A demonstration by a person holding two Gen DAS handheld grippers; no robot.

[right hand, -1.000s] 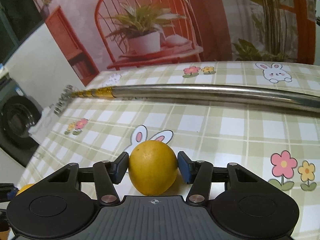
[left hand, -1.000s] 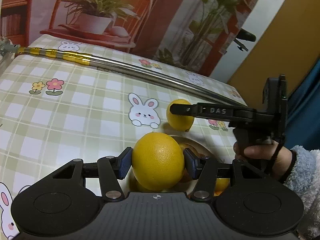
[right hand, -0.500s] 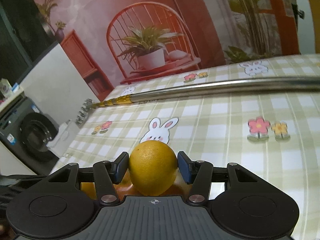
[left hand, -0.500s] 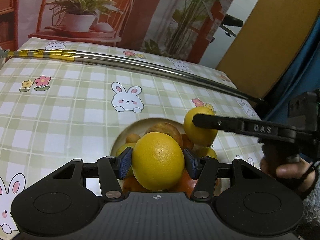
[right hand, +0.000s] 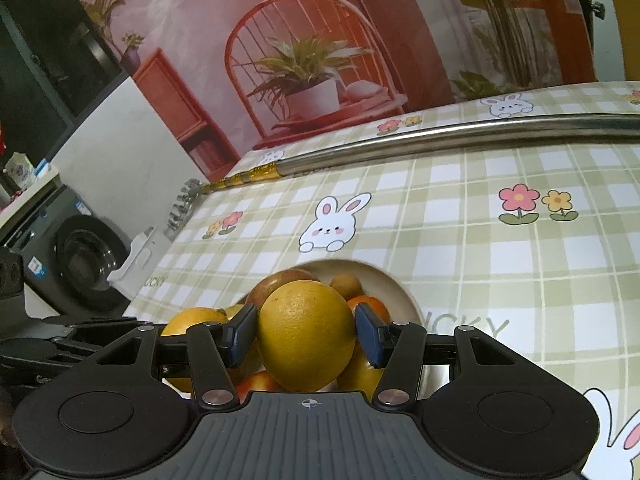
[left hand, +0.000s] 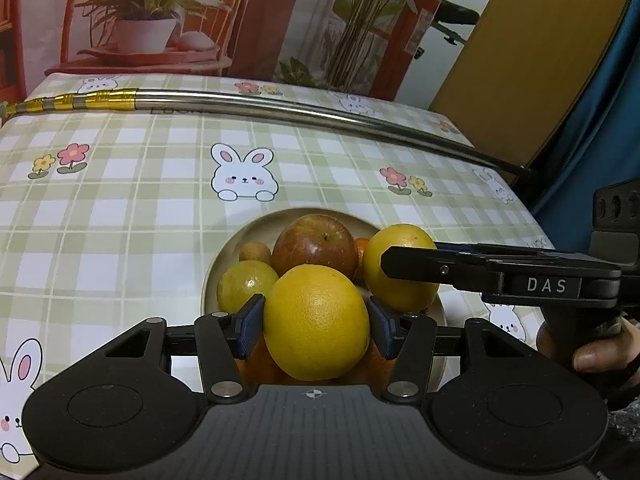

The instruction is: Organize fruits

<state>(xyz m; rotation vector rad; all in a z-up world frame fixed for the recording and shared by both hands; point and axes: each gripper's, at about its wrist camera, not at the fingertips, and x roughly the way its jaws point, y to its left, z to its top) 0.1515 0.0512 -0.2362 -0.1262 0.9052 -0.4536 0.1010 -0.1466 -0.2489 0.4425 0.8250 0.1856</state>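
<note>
Fruits, round with pebbled yellow rind, sit clamped in both grippers above a smooth cream bowl [left hand: 224, 256]: the left gripper [left hand: 316, 322] pinches 1 orange [left hand: 316, 320], the right gripper [right hand: 306, 338] another orange [right hand: 306, 336]. A glossy red apple [left hand: 316, 246] lies in the bowl on the checked tabletop [left hand: 120, 208].

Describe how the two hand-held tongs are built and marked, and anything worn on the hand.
Both tongs are matte black: the left tongs and right tongs have two round discs, a ribbed centre plate with a crosshair mark, silver rivets and dark blue textured pads. From the side, the right one reads "DAS" in white. No sleeve shows at the hand.
</note>
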